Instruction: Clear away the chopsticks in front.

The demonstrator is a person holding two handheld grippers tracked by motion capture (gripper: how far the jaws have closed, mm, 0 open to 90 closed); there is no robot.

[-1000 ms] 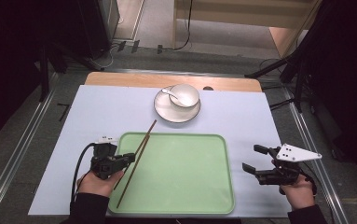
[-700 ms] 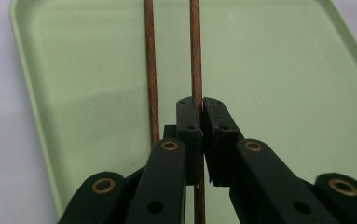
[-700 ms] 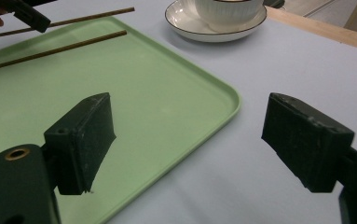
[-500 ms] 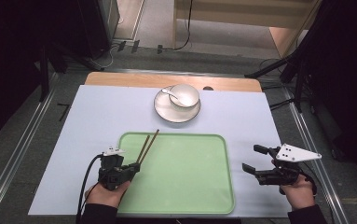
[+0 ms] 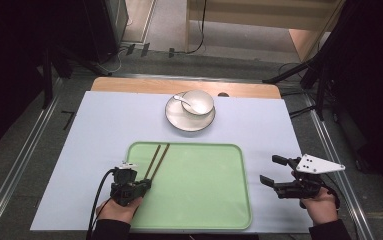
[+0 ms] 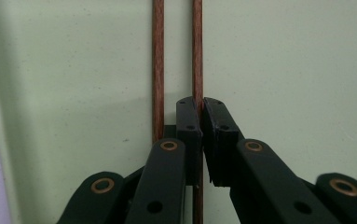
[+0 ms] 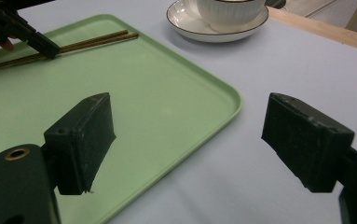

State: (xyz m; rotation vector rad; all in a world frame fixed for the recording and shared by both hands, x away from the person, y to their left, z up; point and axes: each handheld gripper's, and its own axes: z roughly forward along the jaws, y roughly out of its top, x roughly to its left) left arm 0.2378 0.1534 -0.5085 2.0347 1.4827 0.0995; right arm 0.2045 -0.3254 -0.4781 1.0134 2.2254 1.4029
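1. The left gripper (image 5: 141,186) is clamping one of the two chopsticks (image 5: 156,159) down at the left edge of the green tray (image 5: 214,200). In the left gripper view the jaws are pinching the right-hand stick (image 6: 197,51), while the other stick (image 6: 158,65) is lying just beside them, outside the grip.

2. Looks to me like this is the setting-down step: the chopsticks are lying along the tray floor, side by side and nearly parallel, tips pointing toward the far rim.

3. Next move, I'm guessing, is just letting go. That's calling for the jaws to spread gently and the hand to back off straight, so the pinched stick isn't getting dragged or knocked across its neighbour.

4. The right gripper (image 5: 277,174) is hanging off the tray's right side over the white tabletop (image 5: 79,150), jaws wide apart with nothing between them.

5. Containers: the tray is carrying only the chopsticks, the rest of it is bare. Beyond the far rim, a white bowl (image 5: 197,102) is sitting on a saucer (image 5: 179,120), with a white spoon (image 5: 183,99) resting in the bowl. Can't tell if there's anything else in that bowl.
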